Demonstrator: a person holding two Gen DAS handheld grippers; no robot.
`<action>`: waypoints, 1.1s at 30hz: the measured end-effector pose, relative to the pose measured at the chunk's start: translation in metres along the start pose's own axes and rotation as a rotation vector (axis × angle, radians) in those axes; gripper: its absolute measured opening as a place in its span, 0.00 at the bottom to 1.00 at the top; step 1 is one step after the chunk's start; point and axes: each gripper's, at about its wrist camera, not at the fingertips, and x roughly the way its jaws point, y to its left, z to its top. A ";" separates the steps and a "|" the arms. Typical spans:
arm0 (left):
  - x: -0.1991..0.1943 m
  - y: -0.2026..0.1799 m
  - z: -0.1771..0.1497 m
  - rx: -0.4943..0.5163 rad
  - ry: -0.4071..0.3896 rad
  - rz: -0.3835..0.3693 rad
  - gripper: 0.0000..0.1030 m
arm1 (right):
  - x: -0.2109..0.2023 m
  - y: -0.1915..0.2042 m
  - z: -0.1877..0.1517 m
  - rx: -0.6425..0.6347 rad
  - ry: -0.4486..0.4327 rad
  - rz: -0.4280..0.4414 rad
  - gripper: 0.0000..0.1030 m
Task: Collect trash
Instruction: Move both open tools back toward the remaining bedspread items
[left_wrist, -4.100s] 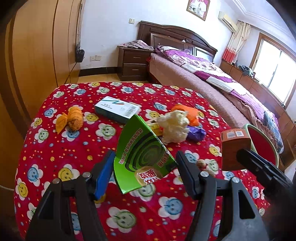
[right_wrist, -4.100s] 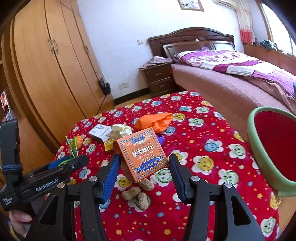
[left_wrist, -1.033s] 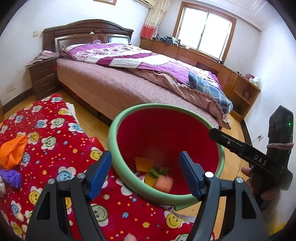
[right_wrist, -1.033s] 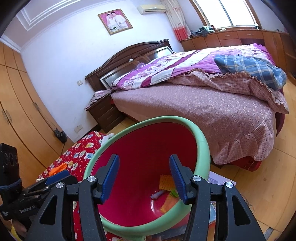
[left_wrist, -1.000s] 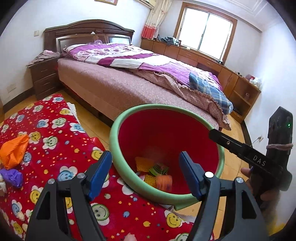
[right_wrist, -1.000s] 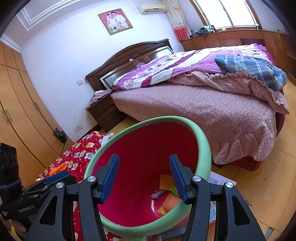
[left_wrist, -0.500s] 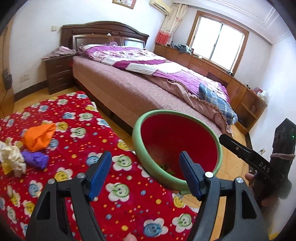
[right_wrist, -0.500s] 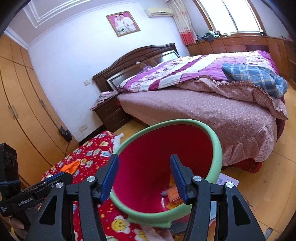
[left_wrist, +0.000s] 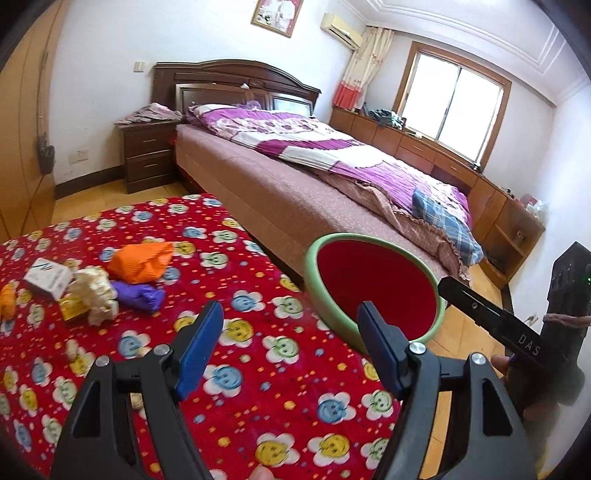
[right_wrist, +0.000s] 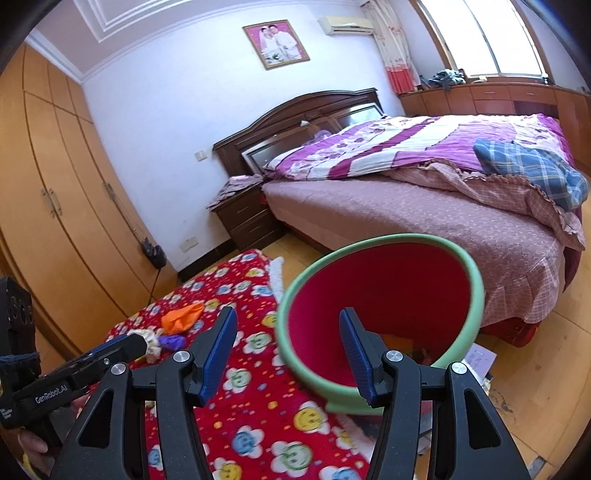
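Bedroom and red smiley cloth (left_wrist: 258, 373) fill our view. We hold left gripper (left_wrist: 291, 343) and right gripper (right_wrist: 288, 347) wide and empty, both pulled back from the bin (left_wrist: 314, 266) since a second ago. Orange wrapper (left_wrist: 140, 260), tissue (left_wrist: 96, 291) and purple wad (left_wrist: 138, 295) remain on the cloth.

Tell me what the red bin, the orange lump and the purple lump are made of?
The bin looks like smooth plastic: red inside, with a thick, rounded green rim. The orange lump looks like a thin crumpled wrapper or bag, folded in sharp creases. The purple lump looks like scrunched plastic film with a slight shine, though it could be cloth.
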 end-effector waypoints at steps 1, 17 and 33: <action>-0.003 0.002 -0.001 -0.004 -0.003 0.008 0.72 | -0.001 0.004 -0.001 -0.003 0.003 0.004 0.57; -0.043 0.055 -0.021 -0.080 -0.017 0.115 0.72 | 0.010 0.052 -0.024 -0.041 0.076 0.059 0.63; -0.047 0.163 -0.023 -0.192 -0.003 0.302 0.72 | 0.060 0.070 -0.051 -0.026 0.194 0.051 0.67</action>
